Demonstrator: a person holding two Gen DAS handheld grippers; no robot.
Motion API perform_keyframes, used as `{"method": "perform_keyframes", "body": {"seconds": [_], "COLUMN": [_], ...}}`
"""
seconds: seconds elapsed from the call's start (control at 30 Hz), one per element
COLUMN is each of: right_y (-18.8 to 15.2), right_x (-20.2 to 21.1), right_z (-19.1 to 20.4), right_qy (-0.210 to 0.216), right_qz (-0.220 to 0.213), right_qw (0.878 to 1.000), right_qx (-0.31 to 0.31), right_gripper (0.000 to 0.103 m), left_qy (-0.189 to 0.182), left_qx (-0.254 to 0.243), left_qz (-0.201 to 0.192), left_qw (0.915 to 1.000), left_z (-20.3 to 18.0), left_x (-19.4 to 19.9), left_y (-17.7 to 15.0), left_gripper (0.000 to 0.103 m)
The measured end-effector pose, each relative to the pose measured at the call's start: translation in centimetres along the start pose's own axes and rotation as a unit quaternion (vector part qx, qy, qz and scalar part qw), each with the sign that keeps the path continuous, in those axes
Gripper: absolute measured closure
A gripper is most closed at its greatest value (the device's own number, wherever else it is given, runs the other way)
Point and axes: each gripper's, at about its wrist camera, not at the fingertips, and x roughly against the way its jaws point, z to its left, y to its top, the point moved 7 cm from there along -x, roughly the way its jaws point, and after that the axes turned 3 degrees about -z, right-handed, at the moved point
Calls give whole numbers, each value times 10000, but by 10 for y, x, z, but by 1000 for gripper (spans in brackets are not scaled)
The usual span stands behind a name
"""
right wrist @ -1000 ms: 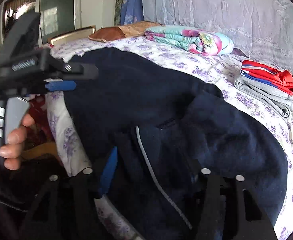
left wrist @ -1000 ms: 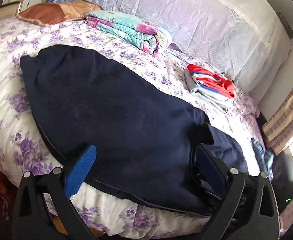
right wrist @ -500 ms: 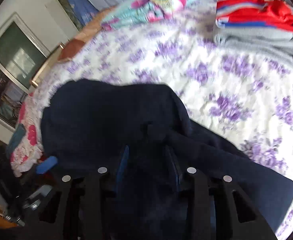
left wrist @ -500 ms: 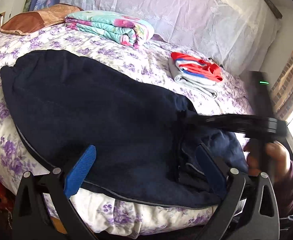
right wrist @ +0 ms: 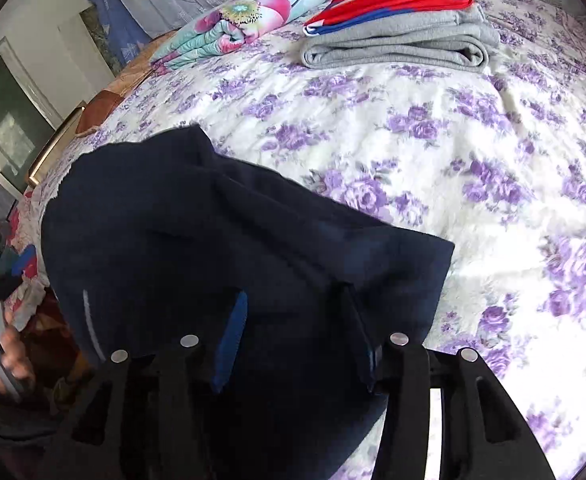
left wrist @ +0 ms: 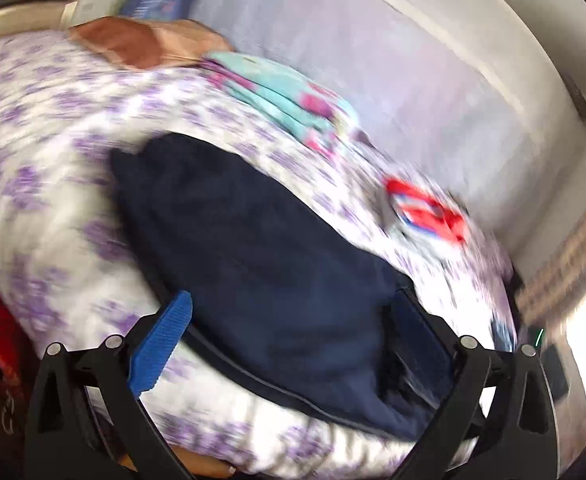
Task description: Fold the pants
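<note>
In the left wrist view, which is blurring badly, the left gripper is sitting at the bottom of the frame with its fingers spread wide. The blue pad is lying over the sheet, apart from the cloth; the right-hand finger is touching the near end of the pants, gripping nothing. The pants are lying on the bed, their long axis running from the lower right of the frame up to the upper left.

In the right wrist view, the right gripper is at the bottom centre, its fingers about half closed with a thick fold of the pants bunching between them, so it is grasping the pants. From there the dark cloth is spreading up and left toward the bed's edge. A hand is showing at the lower left.

Farther up, a gray and red stack is sitting at the top centre, a floral blanket just left of it, and a brown pillow at the upper left of the left wrist view.
</note>
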Motion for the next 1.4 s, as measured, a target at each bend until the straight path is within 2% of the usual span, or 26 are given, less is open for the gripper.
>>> {"method": "perform_keyframes", "body": {"seconds": [0.03, 0.07, 0.1, 0.13, 0.2, 0.27, 0.37, 0.43, 0.53, 0.63, 0.77, 0.8, 0.83, 0.87, 0.9, 0.93, 1.0, 1.07, 1.1, 1.13, 1.17, 1.2, 1.27, 1.33, 1.37, 1.4], "right_y": [-1, 1, 3, 4, 0, -3, -12, -16, -27, -31, -38, -39, -40, -41, -41, -41, -40, -39, -38, -37, -36, -34, -29, -27, -28, -29], "right_x": [7, 16, 28, 38, 58, 66, 64, 56, 53, 52, 48, 48, 49, 50, 51, 53, 57, 63, 66, 71, 75, 81, 94, 106, 110, 110], "right_z": [1, 2, 5, 11, 18, 22, 22, 19, 8, -4, -17, -19, -20, -21, -22, -24, -28, -31, -34, -37, -40, -43, -50, -58, -62, -65], "right_qy": [6, 67, 313, 612, 668, 540, 557, 517, 479, 447, 424, 439, 439, 429, 407, 391, 361, 324, 302, 274, 252, 232, 166, 145, 159, 211], "right_qz": [-101, -214, -423, -661, -1059, -1208, -1085, -997, -958, -999, -979, -986, -1001, -1022, -1047, -1071, -1142, -1236, -1290, -1360, -1429, -1506, -1709, -1908, -1955, -1955], "right_qw": [9999, 9994, 9976, 9945, 9911, 9906, 9919, 9930, 9927, 9915, 9900, 9894, 9891, 9889, 9887, 9884, 9874, 9860, 9852, 9841, 9829, 9815, 9774, 9725, 9708, 9698], "right_qx": [-50, -257, -453, -529, -459, -349, -361, -368, -559, -707, -921, -969, -990, -991, -993, -1004, -1040, -1069, -1085, -1109, -1133, -1157, -1230, -1328, -1379, -1442], "right_gripper": [53, 53, 52, 45, 33, 29, 29, 29, 29, 29, 29, 29, 29, 29, 29, 29, 29, 29, 29, 29, 29, 29, 29, 29, 28, 22], "left_qy": [232, 309, 331, 302, -38, -45, -67, -253, 56, 224, -110, -159, -317, -480, -556, -480, -324, -103, -100, -79, -69, -106, -362, -691, -820, -910], "left_qx": [319, 605, 978, 1397, 1852, 1839, 1587, 1705, 1420, 1199, 1235, 1300, 1401, 1488, 1507, 1360, 887, 33, -384, -908, -1511, -2133, -3013, -3738, -4110, -4381], "left_qz": [-5, 46, 151, 299, 696, 754, 607, 773, 1123, 1250, 1231, 1147, 1181, 1247, 1150, 1020, 773, 431, 309, 178, 48, -39, -9, 326, 638, 953], "left_qw": [9992, 9977, 9945, 9893, 9802, 9800, 9854, 9820, 9835, 9846, 9846, 9847, 9826, 9798, 9803, 9843, 9925, 9990, 9987, 9957, 9885, 9769, 9528, 9244, 9057, 8892], "left_z": [22, 38, 56, 72, 83, 85, 73, 66, 64, 60, 52, 51, 50, 47, 45, 42, 27, -9, -31, -59, -92, -127, -186, -231, -249, -258], "left_x": [0, -1, -4, -8, -26, -39, -55, -70, -95, -108, -106, -103, -100, -102, -97, -92, -80, -60, -52, -41, -31, -21, -8, -9, -18, -29], "left_y": [9, 15, 19, 20, 18, 20, 33, 35, 36, 39, 39, 38, 34, 31, 31, 32, 35, 39, 40, 39, 34, 23, -9, -58, -94, -126], "left_gripper": [5, 5, 5, 5, 5, 5, 5, 5, 5, 4, 7, 27, 68, 77, 77, 78, 79, 79, 79, 79, 79, 79, 79, 73, 68, 42]}}
